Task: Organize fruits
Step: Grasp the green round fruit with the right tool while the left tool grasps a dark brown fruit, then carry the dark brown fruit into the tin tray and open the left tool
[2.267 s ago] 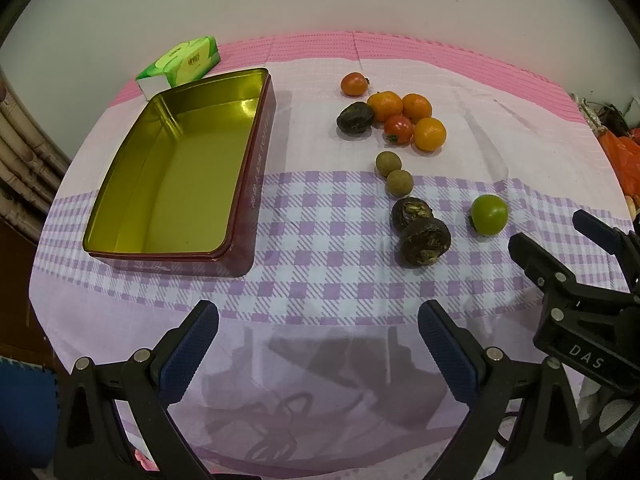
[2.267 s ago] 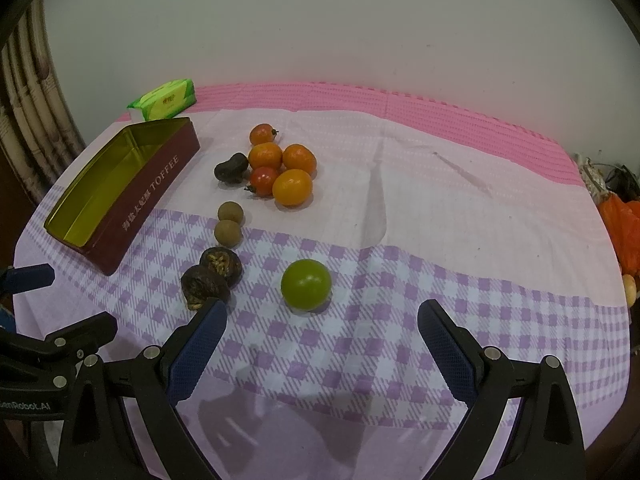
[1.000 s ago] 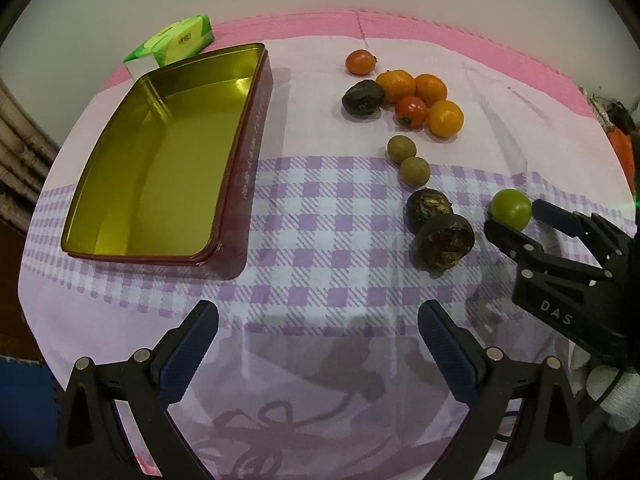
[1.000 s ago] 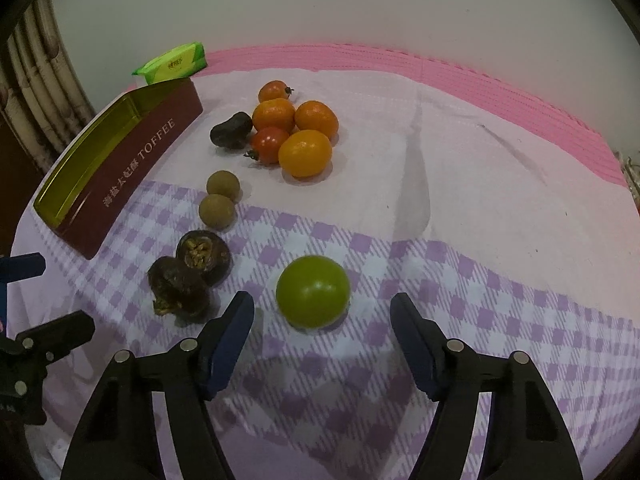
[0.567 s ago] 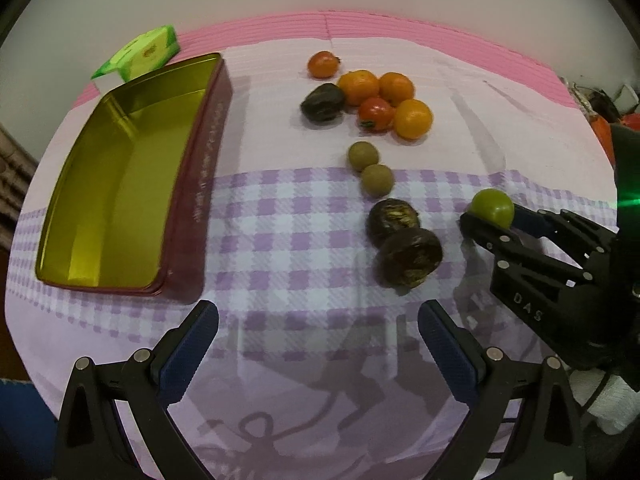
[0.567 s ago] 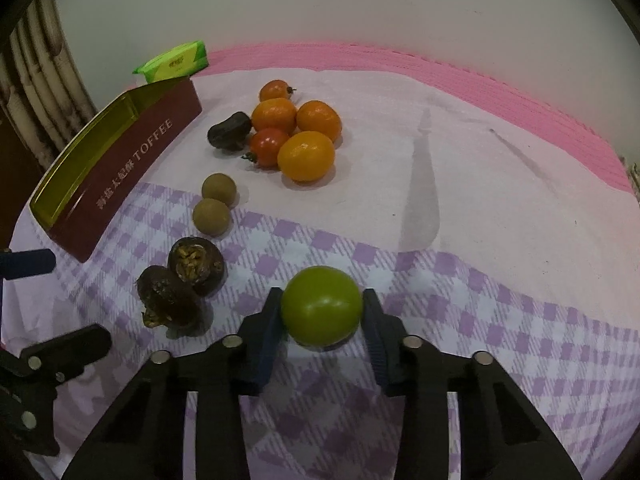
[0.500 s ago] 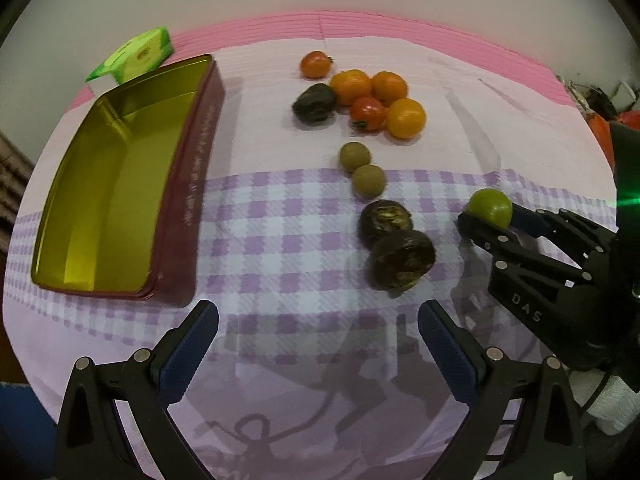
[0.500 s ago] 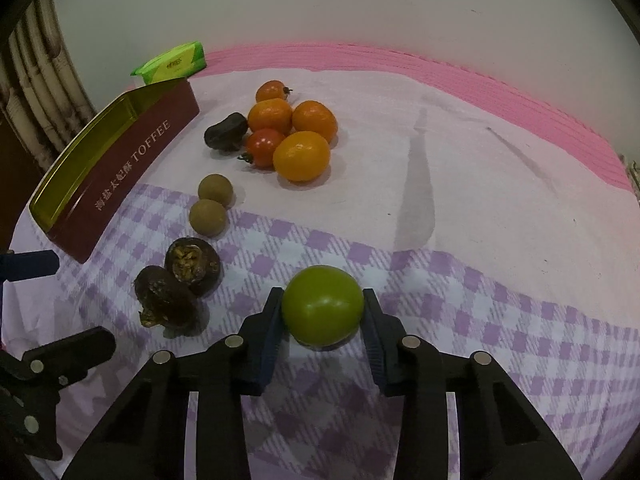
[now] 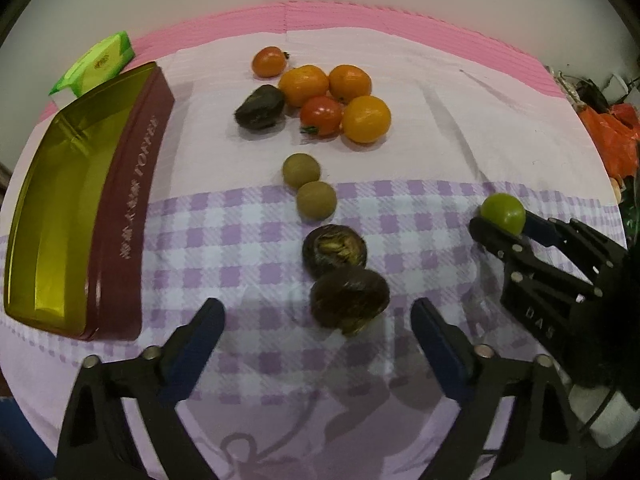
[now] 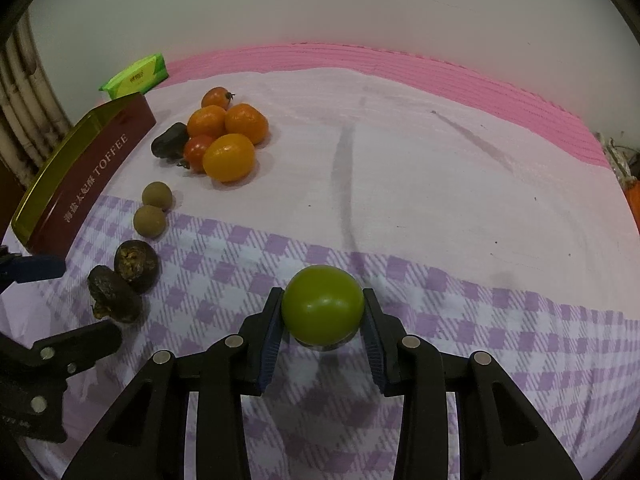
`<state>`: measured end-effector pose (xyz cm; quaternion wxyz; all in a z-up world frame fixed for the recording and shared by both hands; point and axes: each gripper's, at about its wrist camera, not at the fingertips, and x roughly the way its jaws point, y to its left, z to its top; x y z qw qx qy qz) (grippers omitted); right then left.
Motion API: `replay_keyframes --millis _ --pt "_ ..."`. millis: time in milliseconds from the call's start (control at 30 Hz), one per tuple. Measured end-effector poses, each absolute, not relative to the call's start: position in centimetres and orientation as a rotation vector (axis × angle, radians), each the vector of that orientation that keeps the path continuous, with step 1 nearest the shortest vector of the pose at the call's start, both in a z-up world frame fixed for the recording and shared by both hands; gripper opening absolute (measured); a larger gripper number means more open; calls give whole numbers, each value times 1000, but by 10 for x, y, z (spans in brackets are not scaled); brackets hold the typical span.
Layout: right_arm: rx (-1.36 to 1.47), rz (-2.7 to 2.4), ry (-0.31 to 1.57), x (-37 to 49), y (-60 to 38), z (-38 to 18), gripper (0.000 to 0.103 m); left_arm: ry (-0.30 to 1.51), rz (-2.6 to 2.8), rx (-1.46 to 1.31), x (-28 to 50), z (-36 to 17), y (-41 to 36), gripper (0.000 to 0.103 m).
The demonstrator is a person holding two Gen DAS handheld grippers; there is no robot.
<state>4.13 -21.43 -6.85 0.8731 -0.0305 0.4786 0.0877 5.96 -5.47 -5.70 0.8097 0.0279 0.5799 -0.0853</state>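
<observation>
Right gripper (image 10: 322, 330): clamped on the green fruit (image 10: 322, 309), a blue pad against each flank; whether it is clear of the cloth (image 10: 440, 184) I cannot tell.
Left gripper (image 9: 316, 332): jaws apart and just been closing, nothing between the pads; the nearer dark fruit (image 9: 349, 305) lies just ahead of them, slightly right of centre.
Tin (image 9: 132, 200): empty, gold inside, maroon walls, at the cloth's left edge; long axis runs away from the grippers.
Key relation: from the held fruit the tin lies well off to the left, past the line of brown and dark fruits; the left gripper is the nearer to it, so the right must cross that line, judged the likely carry.
Shapes: green fruit is round, smooth, glossy; two small brown ones (image 9: 308, 186) round and matt; two dark ones wrinkled, husk-like.
Cluster (image 9: 332, 98): smooth orange and red fruits touching, a dark lumpy one at their left.
Cloth: soft, creased, purple check nearby, pink beyond.
</observation>
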Motion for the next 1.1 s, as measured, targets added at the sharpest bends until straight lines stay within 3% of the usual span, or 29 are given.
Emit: replay_keyframes --millis 133,200,333,400,467,600,767,1100 --pt "-58 183 993 39 -216 -69 39 1249 -181 78 64 -62 -59 79" --pt "-56 181 989 38 -217 -69 39 1256 -184 76 67 -66 -60 68" --pt "-49 170 983 36 -216 -69 39 1266 -195 69 68 -70 -59 58" --pt "-45 165 982 37 -215 -69 39 1264 -208 62 67 -69 -59 42" --pt "-39 161 980 36 -215 -69 40 1259 -215 59 66 -68 -58 37" --pt "-37 166 973 35 -214 -69 44 1257 -233 31 62 -63 -53 37" --pt "-57 177 964 33 -207 -71 57 1222 -238 8 57 -45 -40 37" --pt "-96 178 950 33 -200 -73 67 1110 -117 -25 75 4 29 37"
